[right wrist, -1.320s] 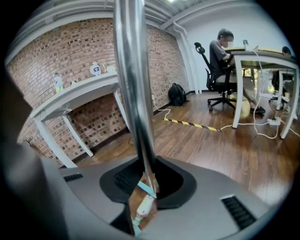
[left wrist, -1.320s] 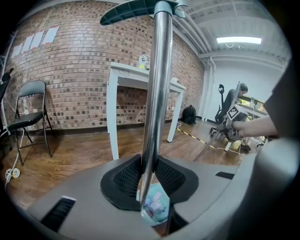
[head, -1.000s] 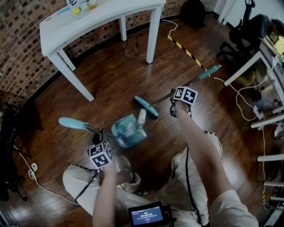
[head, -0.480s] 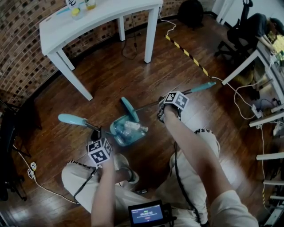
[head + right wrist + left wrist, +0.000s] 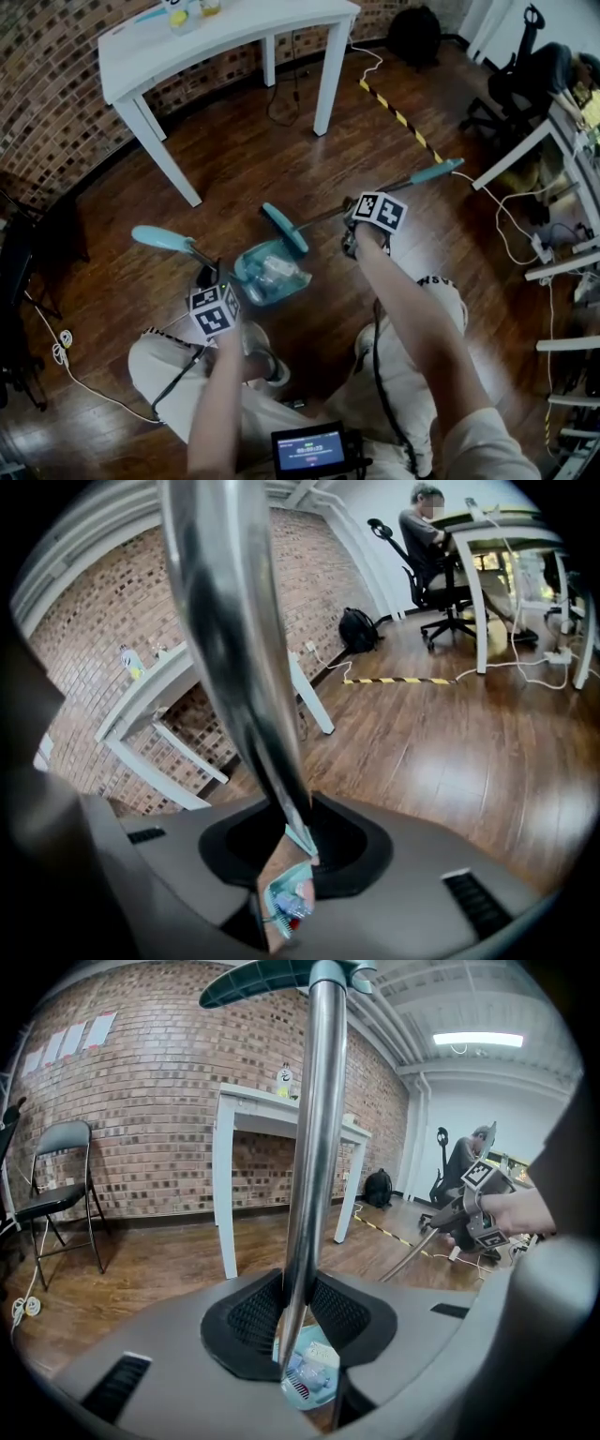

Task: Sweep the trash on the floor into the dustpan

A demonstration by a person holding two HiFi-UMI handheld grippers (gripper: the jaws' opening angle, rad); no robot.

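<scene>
Floor scene with dustpan and broom, seen from the head and from both tools. The left tongs (image 5: 208, 279) are pressed onto the dustpan shaft (image 5: 309, 1147), a steel tube pinched between their two dark pads and rising to a teal grip (image 5: 161, 238). The pale teal dustpan (image 5: 255, 277) rests on the dark wooden floor (image 5: 234, 169), just ahead of the person's knees. The trash (image 5: 277, 269), a clear crumpled piece with a pale wrapper, lies inside the dustpan; print on the wrapper is too small to read. The right tongs (image 5: 351, 240) are clamped on the broom shaft (image 5: 230, 667), which passes between their jaws. The teal head of the broom (image 5: 284, 228) lies at the far edge of the dustpan; contact between them cannot be judged. The broom's shaft slants away to the right and ends in a teal end grip (image 5: 437, 172).

Each cube (image 5: 216, 309) carries black-and-white square markers, not letters. A small screen (image 5: 307, 452) at the lower edge shows coloured digits that are illegible. Lettering on a trouser leg (image 5: 436, 279) is only partly visible and cannot be read. Pale sheets (image 5: 80, 1033) on the brick wall (image 5: 141, 1101) show no legible writing. Yellow-and-black tape (image 5: 398, 114) crosses the floor beside a white surface (image 5: 234, 28).
</scene>
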